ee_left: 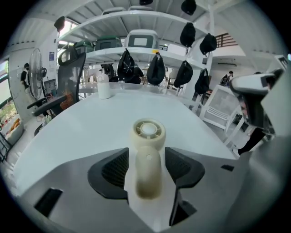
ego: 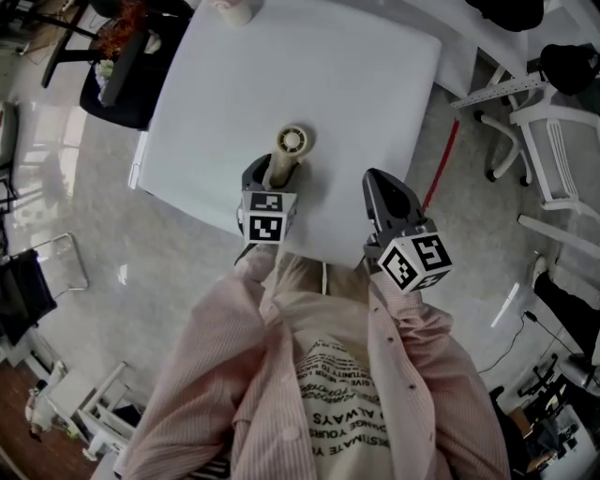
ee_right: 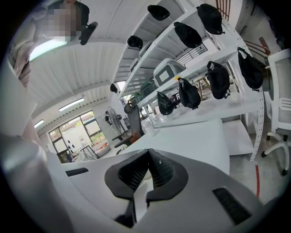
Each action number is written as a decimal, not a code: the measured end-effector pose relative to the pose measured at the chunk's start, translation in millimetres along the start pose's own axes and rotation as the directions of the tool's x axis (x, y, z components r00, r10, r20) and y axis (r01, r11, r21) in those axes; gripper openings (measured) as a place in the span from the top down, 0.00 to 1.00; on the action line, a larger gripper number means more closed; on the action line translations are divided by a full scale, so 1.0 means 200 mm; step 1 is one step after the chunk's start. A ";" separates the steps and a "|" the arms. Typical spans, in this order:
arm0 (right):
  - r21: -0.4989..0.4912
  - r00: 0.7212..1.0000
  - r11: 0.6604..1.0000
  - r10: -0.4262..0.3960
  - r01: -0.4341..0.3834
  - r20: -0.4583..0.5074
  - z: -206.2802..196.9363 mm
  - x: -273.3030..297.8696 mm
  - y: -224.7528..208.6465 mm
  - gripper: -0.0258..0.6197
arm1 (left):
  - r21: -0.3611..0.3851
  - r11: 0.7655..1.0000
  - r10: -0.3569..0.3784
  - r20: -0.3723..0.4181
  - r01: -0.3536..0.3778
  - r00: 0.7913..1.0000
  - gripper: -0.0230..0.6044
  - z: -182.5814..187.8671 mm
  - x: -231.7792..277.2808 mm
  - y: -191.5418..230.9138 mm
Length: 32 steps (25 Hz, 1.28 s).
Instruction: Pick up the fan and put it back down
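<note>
The fan point(ee_left: 147, 132) is small and cream-coloured, with a round head, a ring of spokes about a pale hub, and a stubby handle that has a little hole near the top. It appears to lie flat on the white table point(ego: 366, 84), head away from the person and handle towards them, not far from the table's near edge. The left gripper point(ego: 277, 174) has its jaws either side of the handle, set wide, with a thin gap between each black pad and the handle, so nothing is gripped. The right gripper point(ego: 377, 183) sits off to the right of the fan, over the table's near right corner, with its jaws closed tip to tip on nothing.

Beyond the fan the tabletop is bare as far as a white cup point(ego: 232, 9) at the far edge. A dark office chair point(ego: 122, 80) stands by the far left corner, and a white chair point(ego: 553, 150) is well off to the right across the pale floor.

Only the head view shows both grippers and the table's outline. Only the left gripper view shows the gaps at the pads and the shelves point(ee_left: 150, 20) hung with black caps behind the table
</note>
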State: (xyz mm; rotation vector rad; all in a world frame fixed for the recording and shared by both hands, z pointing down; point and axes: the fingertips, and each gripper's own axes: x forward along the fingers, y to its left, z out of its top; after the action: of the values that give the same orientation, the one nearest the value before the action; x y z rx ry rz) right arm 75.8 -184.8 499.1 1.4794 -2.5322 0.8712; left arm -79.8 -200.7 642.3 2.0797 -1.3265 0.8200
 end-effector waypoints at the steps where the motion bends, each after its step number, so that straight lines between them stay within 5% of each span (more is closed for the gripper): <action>1: -0.001 1.000 1.000 0.005 -0.005 0.002 0.00 0.00 0.00 0.96 | -0.001 1.000 -0.003 0.010 0.003 1.000 0.60 0.01 -0.02 -0.01; 5: -0.015 1.000 1.000 0.023 -0.023 0.006 0.02 0.00 0.02 0.96 | -0.001 1.000 -0.017 0.052 0.017 0.998 0.61 0.04 -0.11 -0.06; 15: -0.072 0.995 0.992 0.100 -0.099 0.013 0.12 0.05 0.12 0.96 | -0.029 1.000 0.016 0.188 -0.011 0.982 0.93 0.18 -0.42 -0.10; 21: -0.107 0.989 0.984 0.146 -0.142 0.026 0.20 0.07 0.18 0.96 | -0.063 0.998 0.042 0.251 -0.027 0.967 0.95 0.26 -0.60 -0.06; 27: -0.146 0.981 0.973 0.186 -0.177 0.053 0.32 0.09 0.23 0.96 | -0.052 0.999 0.008 0.407 0.014 0.914 0.96 0.41 -0.77 -0.03; 32: -0.168 0.974 0.965 0.215 -0.200 0.076 0.39 0.09 0.30 0.96 | -0.063 0.998 0.050 0.495 -0.022 0.868 0.96 0.51 -0.96 0.02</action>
State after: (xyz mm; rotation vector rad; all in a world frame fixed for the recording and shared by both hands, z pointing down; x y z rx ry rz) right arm 34.1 -216.1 413.4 1.2534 -2.7900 0.6165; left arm -125.7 -159.9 432.8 2.3182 -1.6292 0.2508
